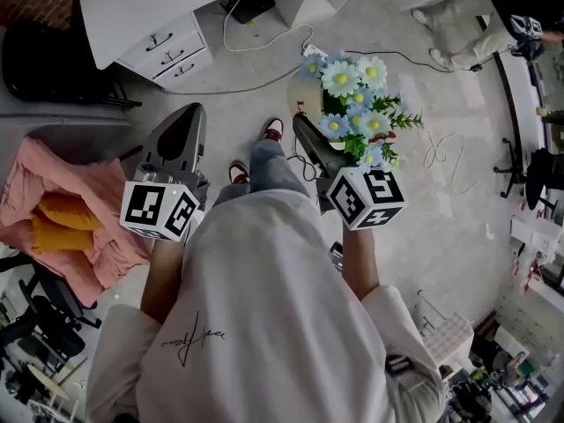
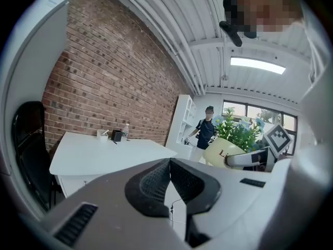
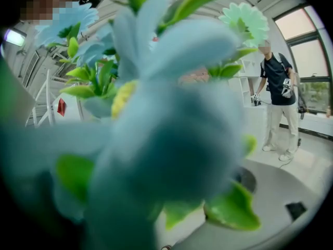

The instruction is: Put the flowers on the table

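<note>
A bunch of pale blue and white artificial flowers (image 1: 357, 100) stands in a cream pot (image 1: 302, 95). My right gripper (image 1: 324, 130) is shut on the pot and holds it above the floor; one dark jaw shows beside the pot, the other is hidden under the blooms. In the right gripper view the flowers (image 3: 156, 113) blur across almost everything. The left gripper view shows the pot (image 2: 222, 151) at the right with a grey jaw across it. My left gripper (image 1: 187, 117) is shut and holds nothing, its pads (image 2: 156, 184) meeting. The white table (image 1: 141, 7) is ahead at the upper left.
A drawer unit (image 1: 167, 51) sits under the table, which carries small items (image 2: 115, 135). Cables (image 1: 264, 42) trail over the floor. A pink cloth with yellow cushions (image 1: 62, 214) lies at left beside a black chair (image 2: 28, 150). Another person (image 2: 207, 130) stands across the room.
</note>
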Demonstrator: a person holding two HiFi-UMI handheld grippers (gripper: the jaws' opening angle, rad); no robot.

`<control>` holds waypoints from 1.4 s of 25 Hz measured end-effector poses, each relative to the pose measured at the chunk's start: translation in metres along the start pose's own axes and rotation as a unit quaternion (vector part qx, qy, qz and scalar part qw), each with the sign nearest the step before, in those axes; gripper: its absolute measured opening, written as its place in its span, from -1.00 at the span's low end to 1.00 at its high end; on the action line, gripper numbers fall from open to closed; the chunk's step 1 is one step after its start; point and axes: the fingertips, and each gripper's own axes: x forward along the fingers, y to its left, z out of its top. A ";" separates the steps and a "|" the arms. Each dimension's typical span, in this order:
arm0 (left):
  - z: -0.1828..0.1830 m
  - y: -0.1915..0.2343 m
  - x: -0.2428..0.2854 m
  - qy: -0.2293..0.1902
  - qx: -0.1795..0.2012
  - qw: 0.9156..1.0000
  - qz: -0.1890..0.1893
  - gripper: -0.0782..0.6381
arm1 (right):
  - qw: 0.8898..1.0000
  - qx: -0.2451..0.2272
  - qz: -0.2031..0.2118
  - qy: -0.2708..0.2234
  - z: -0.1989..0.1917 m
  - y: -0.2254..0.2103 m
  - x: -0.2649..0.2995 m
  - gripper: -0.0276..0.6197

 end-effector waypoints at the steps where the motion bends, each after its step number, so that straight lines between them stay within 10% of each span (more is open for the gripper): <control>1: -0.002 0.007 -0.023 0.001 0.001 1.000 0.000 -0.76 | 1.000 0.000 0.003 -0.002 -0.006 0.022 -0.007 0.66; 11: 0.001 0.060 -0.141 0.001 0.007 1.000 -0.009 -0.76 | 1.000 0.002 0.000 0.009 -0.051 0.145 -0.030 0.66; 35: 0.028 0.031 0.006 0.019 0.061 0.997 -0.038 -0.76 | 1.000 -0.024 -0.008 -0.014 0.008 0.046 0.018 0.66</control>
